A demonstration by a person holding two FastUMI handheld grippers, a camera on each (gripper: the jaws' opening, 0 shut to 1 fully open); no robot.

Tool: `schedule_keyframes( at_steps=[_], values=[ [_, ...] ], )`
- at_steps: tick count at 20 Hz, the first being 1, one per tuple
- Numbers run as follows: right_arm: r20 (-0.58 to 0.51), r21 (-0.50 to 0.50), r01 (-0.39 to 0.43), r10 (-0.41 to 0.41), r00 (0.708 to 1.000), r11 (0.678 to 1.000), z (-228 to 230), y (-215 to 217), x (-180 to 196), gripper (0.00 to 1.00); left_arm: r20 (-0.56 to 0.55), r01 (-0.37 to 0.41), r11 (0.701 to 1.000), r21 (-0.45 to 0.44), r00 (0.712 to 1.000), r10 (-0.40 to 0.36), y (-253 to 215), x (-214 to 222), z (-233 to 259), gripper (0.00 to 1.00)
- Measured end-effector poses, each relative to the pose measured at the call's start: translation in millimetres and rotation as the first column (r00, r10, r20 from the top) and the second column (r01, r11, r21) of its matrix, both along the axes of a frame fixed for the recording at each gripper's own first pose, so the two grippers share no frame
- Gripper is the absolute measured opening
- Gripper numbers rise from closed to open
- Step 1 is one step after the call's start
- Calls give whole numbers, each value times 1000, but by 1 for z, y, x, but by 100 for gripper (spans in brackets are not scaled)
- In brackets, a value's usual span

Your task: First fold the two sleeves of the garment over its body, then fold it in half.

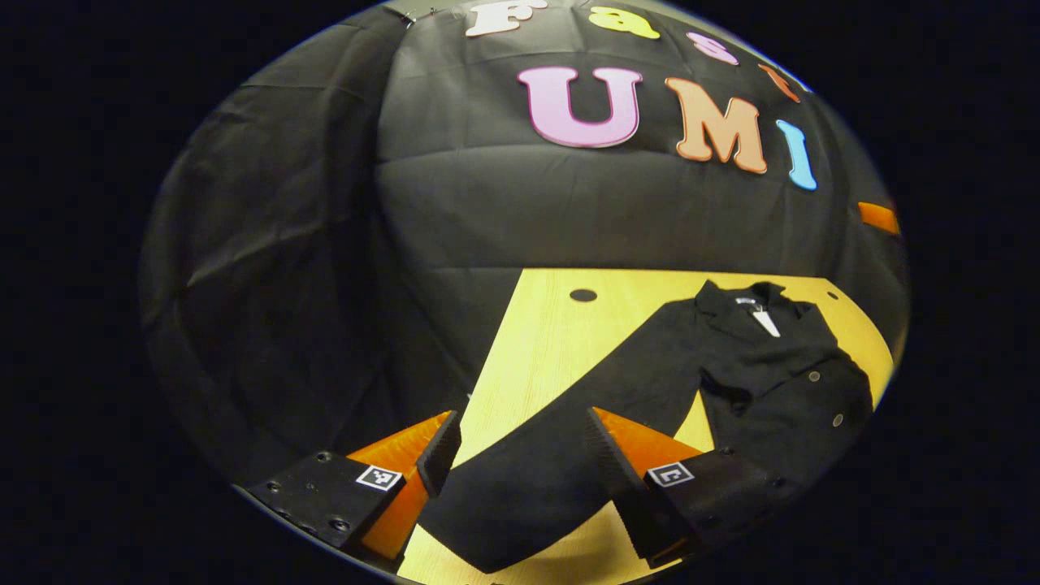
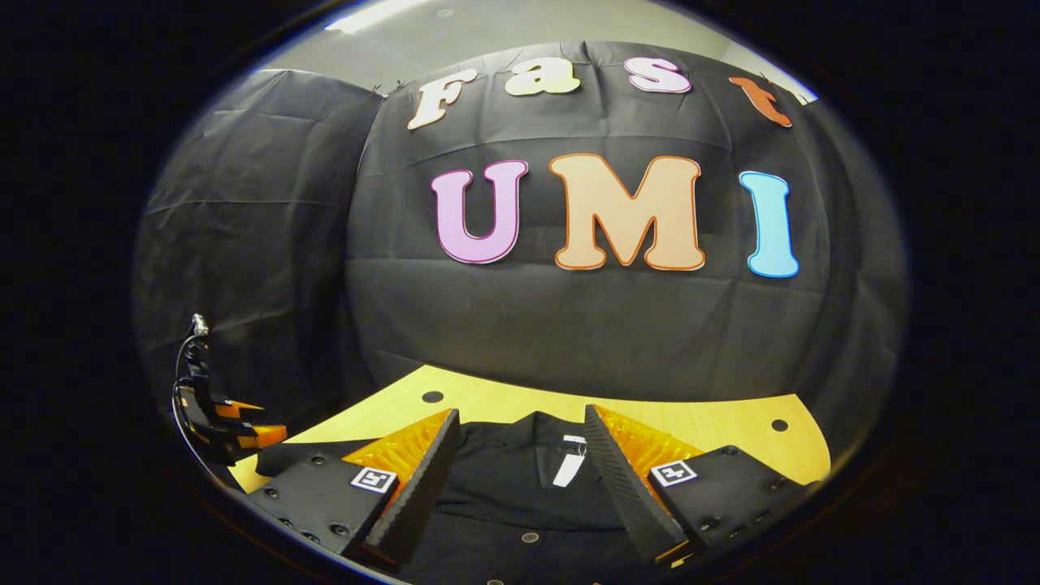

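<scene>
Spread wide apart, the fingers of the left gripper [image 1: 520, 467] hang over the long black sleeve [image 1: 552, 455] of a black button-front garment [image 1: 780, 382], holding nothing; the sleeve stretches diagonally between them across a pale yellow wooden table [image 1: 544, 341]. The garment lies flat, collar toward the far edge, with a small white tag [image 1: 764, 321] at the neck whose writing is too small to read. A dark round hole [image 1: 582, 295] sits in the tabletop near the back. Black creased cloth [image 1: 455, 211] walls the booth behind. In the right gripper view, the right gripper [image 2: 520, 467] is likewise wide open above the collar, gripping nothing. Square black-and-white markers sit on both grippers' bodies.
</scene>
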State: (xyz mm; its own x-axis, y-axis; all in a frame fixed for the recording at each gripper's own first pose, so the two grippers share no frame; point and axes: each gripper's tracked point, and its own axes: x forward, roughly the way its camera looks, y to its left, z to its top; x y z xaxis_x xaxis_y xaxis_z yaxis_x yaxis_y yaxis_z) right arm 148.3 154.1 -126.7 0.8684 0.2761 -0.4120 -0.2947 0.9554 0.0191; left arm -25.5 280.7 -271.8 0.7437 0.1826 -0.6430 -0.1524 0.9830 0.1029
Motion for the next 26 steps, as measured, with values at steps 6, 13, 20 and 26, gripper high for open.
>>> schedule_keyframes(
  at_steps=[6,13,20,26],
  values=[
    [-38,-13,1,-2,999,1000,-12,1,-5,94,-140,-24,999,-41,990,18,11,-15,-44,95],
    [-69,-14,-2,1,998,1000,-18,0,-6,94,-293,-74,994,-83,955,47,21,-41,-90,98],
    [-78,-19,-21,20,997,1000,-21,3,-5,98,-262,-90,991,-98,963,62,17,-40,-91,96],
    [-66,-35,-31,29,997,999,-19,-3,-9,94,-213,-107,985,-134,974,77,4,-34,-92,32]
  ],
)
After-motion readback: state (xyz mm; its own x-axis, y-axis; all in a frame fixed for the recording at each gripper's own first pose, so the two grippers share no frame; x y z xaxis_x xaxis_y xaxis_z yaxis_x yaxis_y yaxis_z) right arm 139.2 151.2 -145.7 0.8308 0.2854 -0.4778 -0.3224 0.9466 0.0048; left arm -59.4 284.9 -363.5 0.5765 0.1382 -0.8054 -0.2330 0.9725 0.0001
